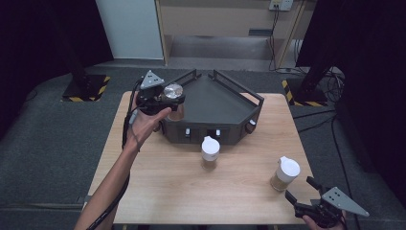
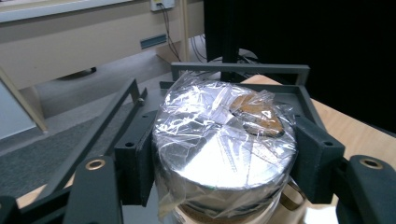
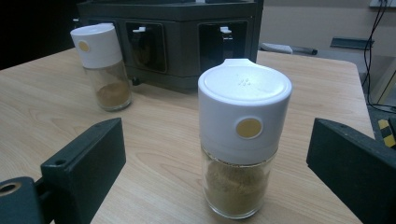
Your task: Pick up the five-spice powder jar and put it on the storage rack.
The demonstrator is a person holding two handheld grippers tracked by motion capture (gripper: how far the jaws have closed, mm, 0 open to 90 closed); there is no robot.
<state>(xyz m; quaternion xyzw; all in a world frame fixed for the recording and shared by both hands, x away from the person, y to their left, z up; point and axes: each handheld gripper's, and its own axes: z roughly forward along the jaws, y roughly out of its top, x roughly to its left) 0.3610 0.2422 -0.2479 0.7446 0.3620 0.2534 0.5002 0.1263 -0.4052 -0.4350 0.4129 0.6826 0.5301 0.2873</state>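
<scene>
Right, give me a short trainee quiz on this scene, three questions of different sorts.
1. True or false: the left gripper is shut on the foil-topped jar.
2. How many white-capped jars stand on the table? A) one B) two C) three
3. Fill in: the right gripper has its jaws ____, one on either side of the near jar, not touching it.

Key:
1. True. Its pads press the jar's sides, beside the grey rack.
2. B. The near jar and the far jar, which is close in front of the rack.
3. Open.
</scene>
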